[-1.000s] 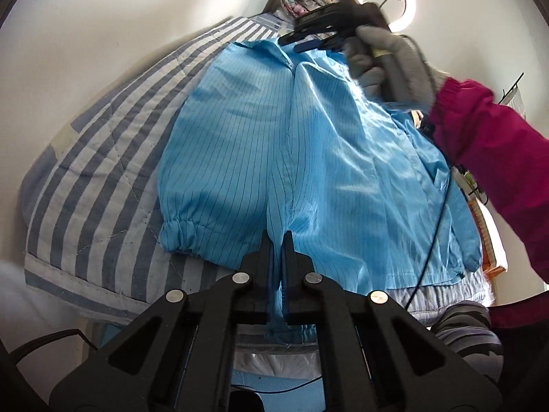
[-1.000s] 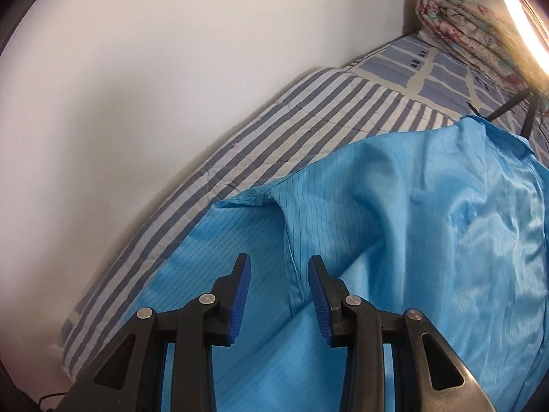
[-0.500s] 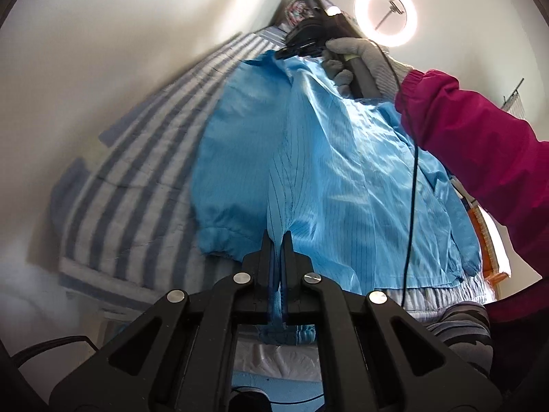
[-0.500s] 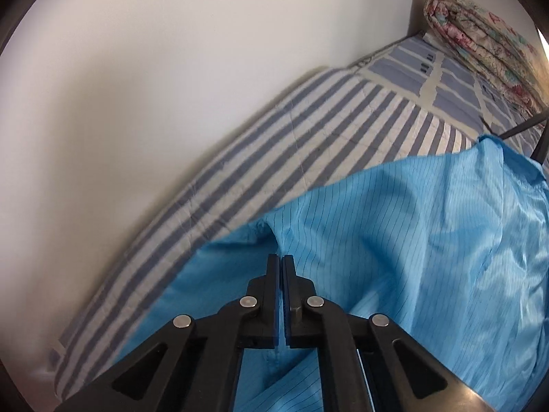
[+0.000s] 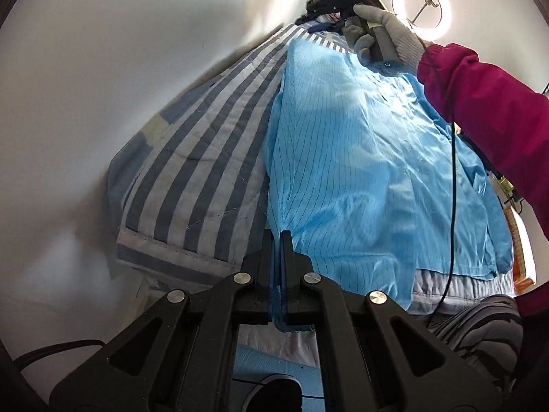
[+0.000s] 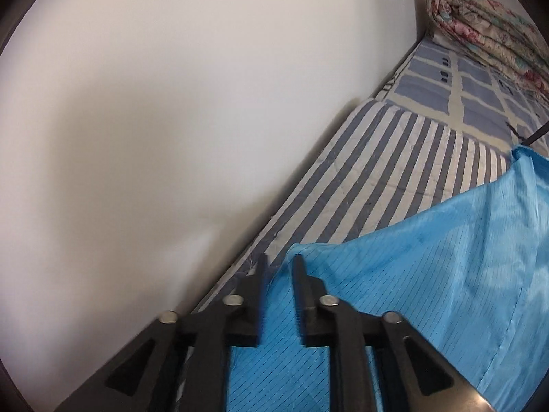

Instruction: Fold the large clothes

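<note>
With the left gripper [image 5: 277,240] clamped on the blue pinstriped garment's [image 5: 360,158] hem just ahead of it, keep that edge taut while the right gripper [image 6: 278,267] (jaws just opened, cloth beneath) lifts clear of the fold.
</note>
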Demonstrator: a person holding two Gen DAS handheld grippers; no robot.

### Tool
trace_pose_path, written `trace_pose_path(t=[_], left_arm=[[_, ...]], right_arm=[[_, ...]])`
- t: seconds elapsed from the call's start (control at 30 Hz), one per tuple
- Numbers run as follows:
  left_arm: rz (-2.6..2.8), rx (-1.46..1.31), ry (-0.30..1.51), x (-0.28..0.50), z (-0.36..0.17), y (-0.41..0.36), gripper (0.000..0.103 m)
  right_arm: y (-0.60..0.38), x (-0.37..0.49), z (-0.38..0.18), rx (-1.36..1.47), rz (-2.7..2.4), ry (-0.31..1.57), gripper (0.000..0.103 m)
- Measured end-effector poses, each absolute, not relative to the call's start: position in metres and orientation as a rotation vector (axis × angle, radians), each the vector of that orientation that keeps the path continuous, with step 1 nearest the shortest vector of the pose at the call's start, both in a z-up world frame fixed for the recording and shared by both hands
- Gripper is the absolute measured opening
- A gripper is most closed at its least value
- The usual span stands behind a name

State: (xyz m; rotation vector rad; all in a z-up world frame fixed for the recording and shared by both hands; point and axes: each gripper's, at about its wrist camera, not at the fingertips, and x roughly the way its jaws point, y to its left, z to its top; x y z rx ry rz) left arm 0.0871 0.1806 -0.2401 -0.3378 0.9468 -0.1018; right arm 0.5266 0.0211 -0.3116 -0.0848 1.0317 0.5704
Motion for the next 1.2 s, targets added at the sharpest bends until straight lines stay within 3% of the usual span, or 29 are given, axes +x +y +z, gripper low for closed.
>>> trace_pose_path(t=[0.3,0.53,0.6,0.77,0.87,1.2], left_arm=[[-0.082,-0.325,0.954,0.087,-0.248,0.178,0.0],[-0.063,-0.343,0.934,0.082,-0.242,0.18,0.0],[-0.052,-0.357,0.934,0.079,-0.238,0.181,0.003],[-0.024,-0.382,0.89,0.071,-0.224,0.186,0.032],[-0.033,-0.402,0.886,0.071,-0.22,0.189,0.04],[-0.087,-0.428,0.928,0.109,-0.233,0.18,0.043]], right_arm=[[-0.05,0.476,-0.284,-0.117,0.59,0.95,0.038],[-0.076,0.397,-0.322,-0.222,0.668,1.006,0.032],[-0.068,0.381,-0.341,-0.299,0.675,1.027,0.032],[-0.052,0.369,-0.367,-0.322,0.669,1.056,0.032],[-0.047,0.371,-0.372,-0.318,0.66,1.066,0.033],[-0.094,0.31,-0.291,-0.232,0.675,0.89,0.036]])
